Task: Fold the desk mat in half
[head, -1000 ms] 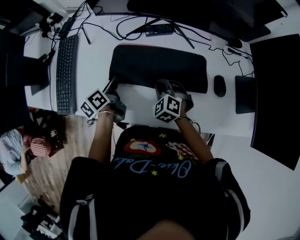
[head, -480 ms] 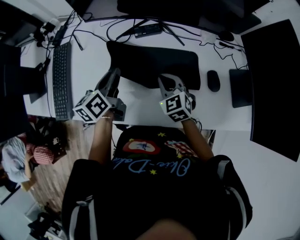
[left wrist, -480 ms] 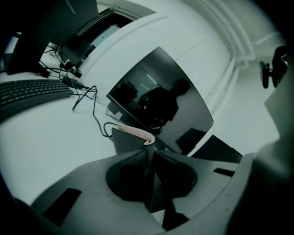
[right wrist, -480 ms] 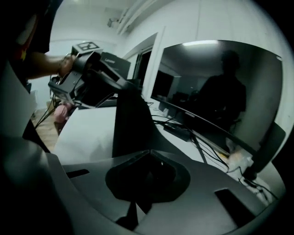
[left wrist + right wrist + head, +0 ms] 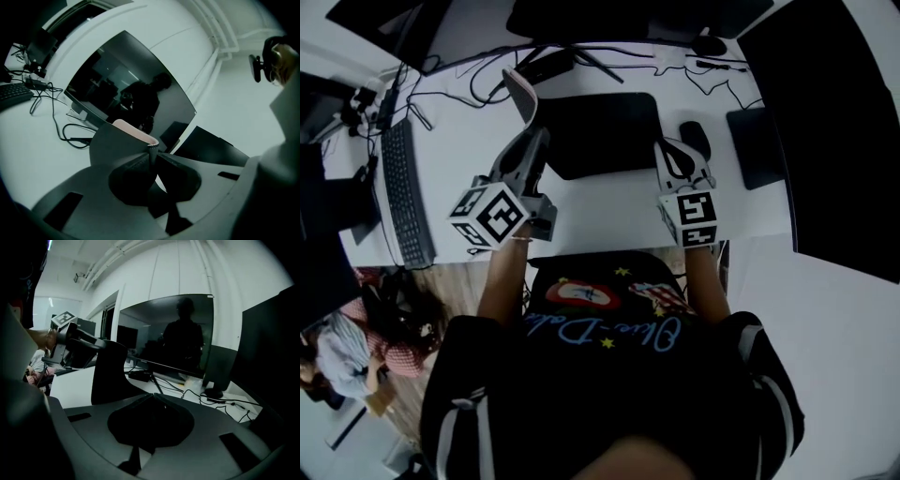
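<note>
The black desk mat (image 5: 605, 131) lies on the white desk in front of the monitors. Its near left corner (image 5: 520, 94) is lifted and curls up, showing a pale pinkish underside (image 5: 131, 129). My left gripper (image 5: 532, 141) is shut on that raised edge, and the mat's rim stands pinched between the jaws (image 5: 152, 152). My right gripper (image 5: 677, 155) is shut at the mat's near right corner; whether it pinches the mat I cannot tell. In the right gripper view its jaws (image 5: 152, 397) meet, and the raised flap (image 5: 110, 376) stands to the left, under the left gripper (image 5: 70, 341).
A keyboard (image 5: 398, 192) lies at the desk's left. A mouse (image 5: 694, 136) and a dark pad (image 5: 755, 145) sit just right of the mat. Cables (image 5: 478, 80) and a monitor stand (image 5: 548, 61) run along the back. A large black panel (image 5: 834, 122) fills the right.
The left gripper has closed on the mat's near left corner and raised it off the desk. The right gripper has slid right along the near edge to the right corner.
</note>
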